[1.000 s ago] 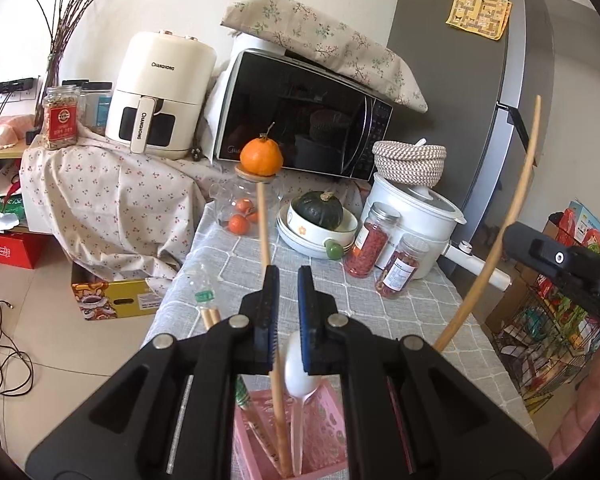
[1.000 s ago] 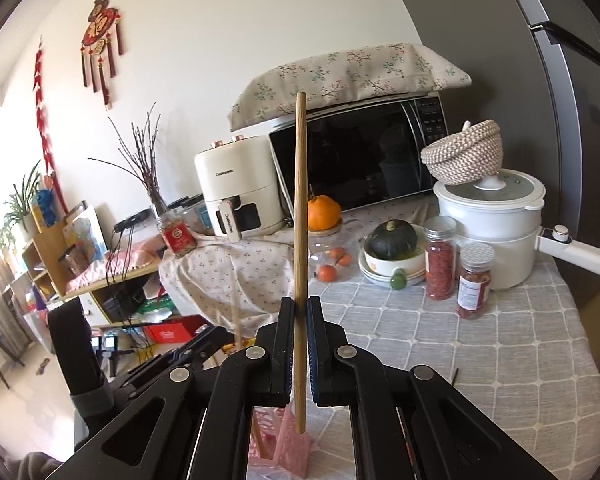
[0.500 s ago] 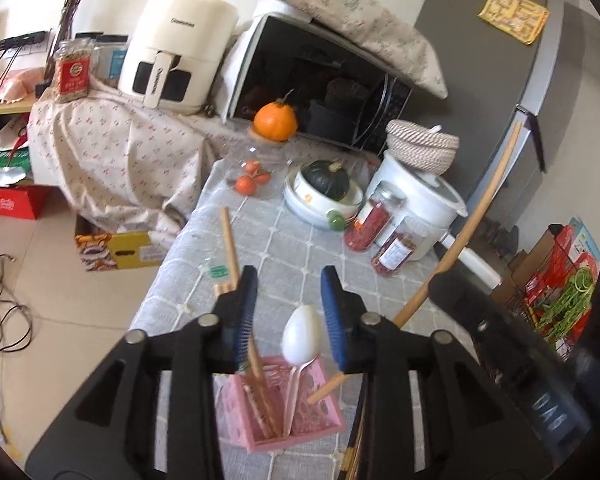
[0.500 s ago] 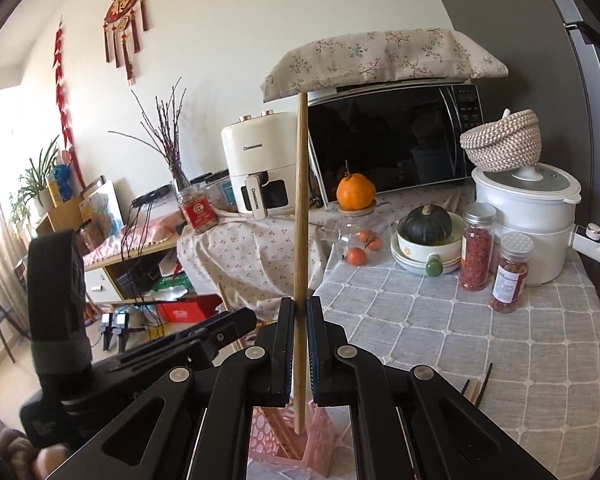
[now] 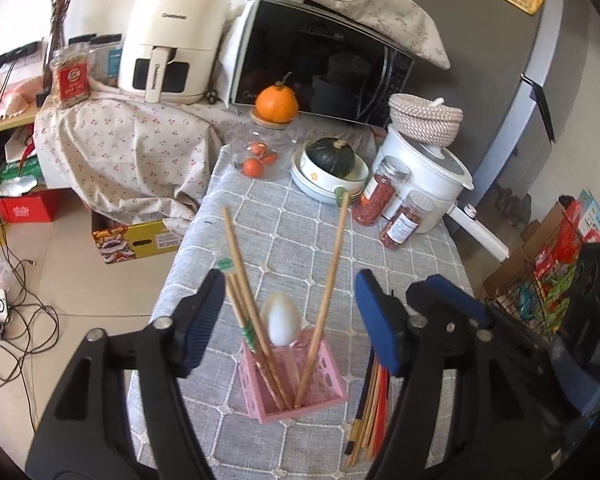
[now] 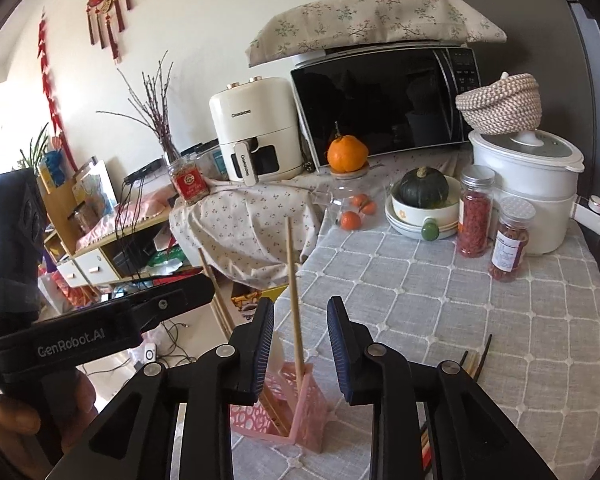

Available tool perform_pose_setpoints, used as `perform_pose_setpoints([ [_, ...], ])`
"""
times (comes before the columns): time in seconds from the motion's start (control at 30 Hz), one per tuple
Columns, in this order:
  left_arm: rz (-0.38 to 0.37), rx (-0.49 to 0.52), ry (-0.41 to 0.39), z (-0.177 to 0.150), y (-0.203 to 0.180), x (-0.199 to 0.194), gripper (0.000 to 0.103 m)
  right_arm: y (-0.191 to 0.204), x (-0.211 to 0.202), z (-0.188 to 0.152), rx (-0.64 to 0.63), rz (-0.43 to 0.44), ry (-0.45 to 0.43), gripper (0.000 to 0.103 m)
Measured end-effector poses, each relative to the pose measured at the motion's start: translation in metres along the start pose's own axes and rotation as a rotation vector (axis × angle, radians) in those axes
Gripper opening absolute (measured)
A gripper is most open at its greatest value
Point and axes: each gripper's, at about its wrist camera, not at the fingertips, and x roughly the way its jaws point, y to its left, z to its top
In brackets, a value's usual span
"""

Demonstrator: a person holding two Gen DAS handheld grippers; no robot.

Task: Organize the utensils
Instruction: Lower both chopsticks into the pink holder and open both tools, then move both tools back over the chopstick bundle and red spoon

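Note:
A pink perforated holder [image 5: 292,390] stands on the grey checked tablecloth; it also shows in the right wrist view [image 6: 300,404]. In it lean several wooden chopsticks [image 5: 240,288], a white spoon [image 5: 282,320] and one long wooden chopstick [image 5: 330,280], also seen in the right wrist view [image 6: 294,300]. My left gripper [image 5: 290,320] is open and empty above the holder. My right gripper [image 6: 300,344] is open, its jaws either side of the long chopstick without touching it. More chopsticks [image 5: 370,412] lie flat right of the holder.
At the back stand a glass jar [image 5: 266,148] topped by an orange, a bowl with a dark squash [image 5: 334,166], two spice jars [image 5: 380,196], a white cooker [image 5: 428,168], a microwave [image 5: 316,72] and an air fryer [image 5: 172,44]. The table's left edge drops to a cluttered floor.
Both grippers opened. The left let go of the spoon and the right let go of the long chopstick, which now leans in the pink holder. Both pulled back.

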Motion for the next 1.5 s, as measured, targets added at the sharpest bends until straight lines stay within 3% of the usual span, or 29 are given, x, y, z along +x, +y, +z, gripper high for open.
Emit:
perform_pose_setpoints([
  [0.1,-0.034,0.035,-0.032,-0.002,-0.016,-0.008,0.084,-0.02,-0.01,0.004,0.053,-0.035,-0.01,0.034],
  [0.2,-0.04,0.095,-0.037,-0.005,-0.036,-0.009,0.093,-0.038,-0.022,0.008,0.095,-0.065,-0.009,0.045],
  [0.37,-0.014,0.206,0.078,-0.022,-0.075,0.013,0.097,-0.075,-0.037,0.01,0.158,-0.143,0.058,0.064],
  [0.63,-0.034,0.202,0.294,-0.05,-0.103,0.058,0.097,-0.147,-0.054,-0.016,0.362,-0.268,0.211,0.065],
  [0.77,-0.023,0.217,0.343,-0.062,-0.112,0.074,0.096,-0.162,-0.056,-0.028,0.401,-0.324,0.298,0.065],
  [0.83,-0.014,0.237,0.359,-0.067,-0.117,0.081,0.092,-0.167,-0.059,-0.033,0.424,-0.336,0.325,0.065],
  [0.9,-0.007,0.255,0.395,-0.073,-0.122,0.092,0.079,-0.17,-0.062,-0.036,0.444,-0.334,0.344,0.065],
  [1.07,-0.006,0.208,0.501,-0.087,-0.124,0.125,0.061,-0.173,-0.059,-0.042,0.48,-0.315,0.397,0.065],
  [1.17,-0.006,0.179,0.542,-0.095,-0.127,0.139,0.055,-0.174,-0.057,-0.043,0.498,-0.294,0.41,0.065],
  [1.5,0.06,0.229,0.568,-0.107,-0.139,0.169,0.037,-0.18,-0.055,-0.04,0.522,-0.275,0.404,0.065],
])
